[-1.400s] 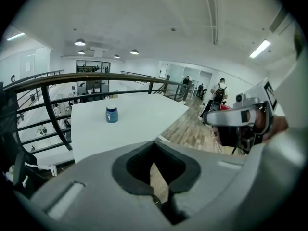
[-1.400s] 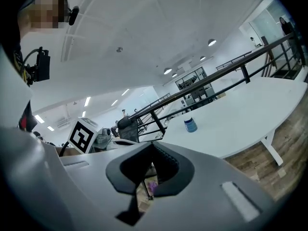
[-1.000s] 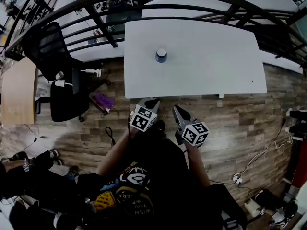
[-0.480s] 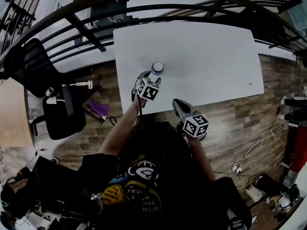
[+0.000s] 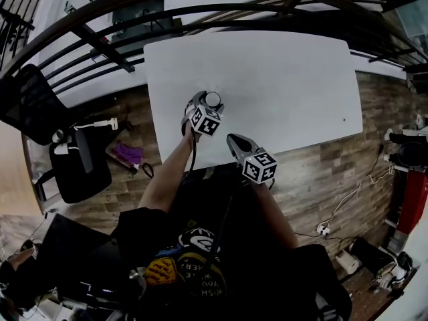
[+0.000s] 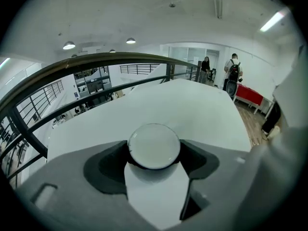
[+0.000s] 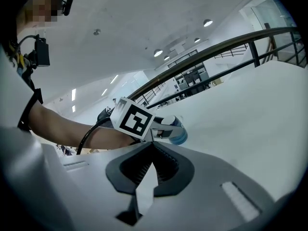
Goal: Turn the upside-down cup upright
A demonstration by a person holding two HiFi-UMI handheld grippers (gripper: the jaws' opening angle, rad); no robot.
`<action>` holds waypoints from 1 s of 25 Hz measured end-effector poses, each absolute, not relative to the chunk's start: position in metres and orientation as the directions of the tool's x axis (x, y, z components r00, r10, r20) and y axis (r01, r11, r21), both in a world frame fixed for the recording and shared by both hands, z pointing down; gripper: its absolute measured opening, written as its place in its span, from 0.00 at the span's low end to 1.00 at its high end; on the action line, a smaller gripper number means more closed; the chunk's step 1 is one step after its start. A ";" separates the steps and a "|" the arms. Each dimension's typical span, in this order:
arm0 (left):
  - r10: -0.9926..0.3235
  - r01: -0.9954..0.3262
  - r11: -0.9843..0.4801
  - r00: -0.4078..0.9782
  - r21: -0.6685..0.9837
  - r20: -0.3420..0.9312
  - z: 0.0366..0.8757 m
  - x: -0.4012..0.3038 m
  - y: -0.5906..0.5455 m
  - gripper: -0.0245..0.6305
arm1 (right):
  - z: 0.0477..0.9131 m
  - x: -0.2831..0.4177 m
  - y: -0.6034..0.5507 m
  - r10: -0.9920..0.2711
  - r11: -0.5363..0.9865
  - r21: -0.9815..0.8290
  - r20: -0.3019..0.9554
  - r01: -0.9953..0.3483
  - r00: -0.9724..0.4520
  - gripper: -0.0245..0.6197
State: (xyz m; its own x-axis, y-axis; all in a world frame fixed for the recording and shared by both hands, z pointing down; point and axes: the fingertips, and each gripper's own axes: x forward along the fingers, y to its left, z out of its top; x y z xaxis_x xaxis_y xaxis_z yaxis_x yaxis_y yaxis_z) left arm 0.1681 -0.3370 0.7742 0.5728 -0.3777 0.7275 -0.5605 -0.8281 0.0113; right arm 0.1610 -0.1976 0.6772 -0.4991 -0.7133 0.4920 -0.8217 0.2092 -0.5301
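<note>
The cup (image 5: 212,99) stands upside down near the front left of the white table (image 5: 287,72); it is blue with a white base on top. In the left gripper view its round white base (image 6: 154,146) sits between the two dark pads. My left gripper (image 5: 206,104) straddles the cup, its jaws opening and wide around it. The right gripper view shows the cup (image 7: 179,132) beside the left gripper's marker cube (image 7: 134,119). My right gripper (image 5: 234,141) hovers over the table's front edge, shut and empty, to the right of the cup.
A dark railing (image 5: 200,9) runs behind the table. A black office chair (image 5: 40,105) stands to the left on the wooden floor, with a purple item (image 5: 125,154) near it. Two people (image 6: 230,73) stand far off in the room.
Both hands moved forward from over the floor to the table. The left gripper reached the cup and its jaws spread around it. The right gripper stayed shut and came to the table's edge.
</note>
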 end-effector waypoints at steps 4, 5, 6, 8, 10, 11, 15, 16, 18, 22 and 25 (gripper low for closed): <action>-0.319 -0.568 -0.812 0.622 0.132 0.715 0.772 0.167 -0.344 0.56 | 0.693 0.175 -0.223 -0.732 0.213 -0.581 0.438 -0.785 -0.523 0.04; -0.301 -0.579 -0.794 0.639 0.186 0.708 0.769 0.163 -0.345 0.56 | 0.697 0.179 -0.230 -0.744 0.204 -0.605 0.415 -0.769 -0.524 0.04; -0.291 -0.593 -0.771 0.652 0.232 0.700 0.765 0.158 -0.346 0.56 | 0.702 0.184 -0.236 -0.755 0.191 -0.632 0.394 -0.751 -0.524 0.04; -0.294 -0.612 -0.733 0.678 0.295 0.674 0.750 0.150 -0.350 0.56 | 0.712 0.193 -0.249 -0.769 0.162 -0.701 0.351 -0.694 -0.534 0.04; -0.313 -0.608 -0.711 0.723 0.352 0.616 0.722 0.145 -0.355 0.56 | 0.714 0.194 -0.262 -0.779 0.142 -0.796 0.277 -0.588 -0.562 0.15; -0.322 -0.596 -0.707 0.750 0.381 0.578 0.705 0.143 -0.357 0.56 | 0.712 0.192 -0.271 -0.786 0.143 -0.840 0.225 -0.523 -0.576 0.18; -0.328 -0.517 -0.728 0.840 0.450 0.433 0.643 0.134 -0.365 0.56 | 0.683 0.177 -0.309 -0.797 0.230 -0.950 -0.060 -0.210 -0.601 0.23; -0.324 -0.497 -0.735 0.855 0.461 0.405 0.632 0.132 -0.365 0.56 | 0.673 0.173 -0.316 -0.789 0.263 -0.958 -0.148 -0.110 -0.597 0.24; -0.306 -0.456 -0.749 0.882 0.481 0.360 0.616 0.127 -0.363 0.56 | 0.647 0.168 -0.322 -0.757 0.345 -0.936 -0.323 0.072 -0.569 0.24; -0.254 -0.367 -0.765 0.927 0.529 0.276 0.602 0.120 -0.353 0.56 | 0.616 0.157 -0.329 -0.701 0.413 -0.881 -0.469 0.230 -0.537 0.20; -0.247 -0.327 -0.750 0.945 0.575 0.215 0.600 0.112 -0.349 0.56 | 0.607 0.151 -0.328 -0.687 0.413 -0.869 -0.495 0.275 -0.533 0.14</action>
State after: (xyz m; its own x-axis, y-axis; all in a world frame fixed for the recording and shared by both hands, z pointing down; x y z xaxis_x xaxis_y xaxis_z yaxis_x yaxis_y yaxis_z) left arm 0.1119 -0.3492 0.5995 0.9449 -0.2466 0.2154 -0.3268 -0.7498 0.5753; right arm 0.1509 -0.3279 0.6068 -0.5326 -0.6867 -0.4947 0.2747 0.4126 -0.8685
